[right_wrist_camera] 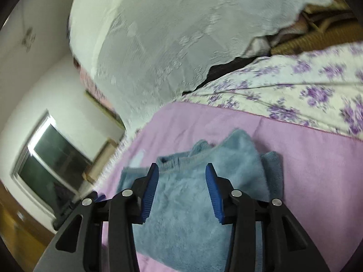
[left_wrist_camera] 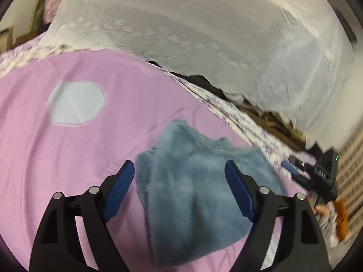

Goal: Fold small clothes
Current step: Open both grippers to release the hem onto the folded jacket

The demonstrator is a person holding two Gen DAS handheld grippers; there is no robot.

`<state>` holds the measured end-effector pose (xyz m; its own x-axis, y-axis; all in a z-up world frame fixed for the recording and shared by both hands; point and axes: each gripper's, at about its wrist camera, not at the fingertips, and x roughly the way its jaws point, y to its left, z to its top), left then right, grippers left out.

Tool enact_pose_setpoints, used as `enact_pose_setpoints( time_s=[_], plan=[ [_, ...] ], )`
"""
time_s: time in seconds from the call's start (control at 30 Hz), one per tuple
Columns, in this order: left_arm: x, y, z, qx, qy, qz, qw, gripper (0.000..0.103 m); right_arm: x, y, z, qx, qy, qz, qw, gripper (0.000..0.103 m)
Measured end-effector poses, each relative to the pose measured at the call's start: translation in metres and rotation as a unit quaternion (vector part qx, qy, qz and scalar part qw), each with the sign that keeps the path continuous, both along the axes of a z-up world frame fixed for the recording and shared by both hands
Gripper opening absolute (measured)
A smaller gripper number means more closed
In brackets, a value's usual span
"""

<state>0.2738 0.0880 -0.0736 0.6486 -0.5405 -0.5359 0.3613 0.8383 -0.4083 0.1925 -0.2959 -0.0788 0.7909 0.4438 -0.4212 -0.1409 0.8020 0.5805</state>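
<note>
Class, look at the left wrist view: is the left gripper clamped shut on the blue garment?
No: the left gripper is wide open above the blue garment, nothing pinched between its fingers.

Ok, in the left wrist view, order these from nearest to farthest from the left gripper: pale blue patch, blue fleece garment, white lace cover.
1. blue fleece garment, between the open fingers of the left gripper.
2. pale blue patch, ahead left.
3. white lace cover, farthest, at the back.
</note>
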Motion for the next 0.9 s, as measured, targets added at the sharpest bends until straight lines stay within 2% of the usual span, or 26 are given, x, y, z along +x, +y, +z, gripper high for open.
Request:
enact_pose_setpoints(
  time_s=[0.13,0.2,0.27,0.33,0.4,0.43,0.47,0.5,0.53,0.57,0.6,0.73,0.8,0.9],
  plan=[
    [0.004,-0.045,0.005,0.080,-0.014,-0.014,0.9966,0.080,0.019,0.028,-0.004,-0.042,0.024,0.009,0.999,0.042],
    [0.012,-0.065,0.006,0.105,-0.007,-0.020,0.9942,0.085,0.031,0.045,-0.006,-0.062,0.045,0.017,0.997,0.043],
    [0.027,-0.084,0.003,0.143,0.000,-0.006,0.9897,0.085,0.046,0.059,-0.008,-0.082,0.063,0.019,0.994,0.044],
    [0.048,-0.092,-0.007,0.164,0.016,0.025,0.9860,0.085,0.062,0.063,-0.013,-0.084,0.081,0.008,0.993,0.047],
    [0.068,-0.086,-0.019,0.164,0.043,0.058,0.9838,0.085,0.077,0.052,-0.025,-0.079,0.101,-0.024,0.991,0.047],
    [0.082,-0.077,-0.031,0.160,0.070,0.082,0.9813,0.085,0.083,0.043,-0.033,-0.072,0.110,-0.041,0.990,0.047],
    [0.094,-0.068,-0.044,0.148,0.103,0.094,0.9792,0.090,0.088,0.034,-0.042,-0.058,0.119,-0.050,0.990,0.046],
    [0.106,-0.058,-0.059,0.127,0.140,0.092,0.9777,0.097,0.092,0.021,-0.056,-0.022,0.130,-0.048,0.990,0.042],
    [0.118,-0.046,-0.077,0.088,0.183,0.079,0.9761,0.098,0.093,0.013,-0.065,0.001,0.132,-0.045,0.990,0.038],
    [0.121,-0.040,-0.078,0.068,0.186,0.076,0.9773,0.099,0.092,0.006,-0.068,0.012,0.130,-0.048,0.990,0.029],
    [0.121,-0.038,-0.074,0.065,0.182,0.077,0.9782,0.099,0.091,0.004,-0.068,0.018,0.131,-0.047,0.990,0.029],
    [0.114,-0.048,-0.071,0.105,0.160,0.083,0.9779,0.099,0.086,0.009,-0.064,0.003,0.116,-0.043,0.992,0.033],
    [0.110,-0.044,-0.067,0.095,0.156,0.086,0.9795,0.099,0.081,0.010,-0.058,0.004,0.102,-0.041,0.994,0.036],
    [0.100,-0.030,-0.057,0.056,0.151,0.085,0.9834,0.098,0.072,0.014,-0.041,0.012,0.076,-0.037,0.996,0.040]
  ],
)
